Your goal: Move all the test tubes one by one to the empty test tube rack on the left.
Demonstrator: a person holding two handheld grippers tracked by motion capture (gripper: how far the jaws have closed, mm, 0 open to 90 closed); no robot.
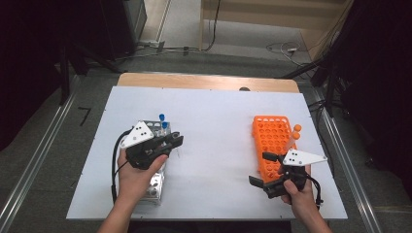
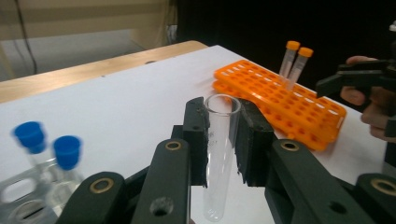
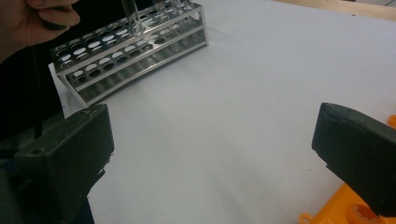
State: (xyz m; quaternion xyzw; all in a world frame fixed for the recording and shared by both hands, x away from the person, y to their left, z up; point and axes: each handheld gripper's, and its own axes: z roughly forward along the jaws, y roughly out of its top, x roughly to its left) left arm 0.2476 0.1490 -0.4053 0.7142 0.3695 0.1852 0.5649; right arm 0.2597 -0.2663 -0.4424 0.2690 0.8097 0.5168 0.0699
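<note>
Left claw point(image 2: 222, 140) gripping upright glass tube point(image 2: 219, 154), right claw point(image 3: 219, 154) agape

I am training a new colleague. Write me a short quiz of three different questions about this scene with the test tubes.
1. True or false: the left tongs are shut on a clear test tube that has no cap.
2. How many orange-capped tubes stand in the orange rack?
3. Choose one. The right tongs are: A) shut on a blue-capped tube; B) open with nothing between them; C) shut on the orange rack.

Key:
1. True.
2. Two.
3. B. They are wide open above the white table, with the metal rack farther off.
</note>
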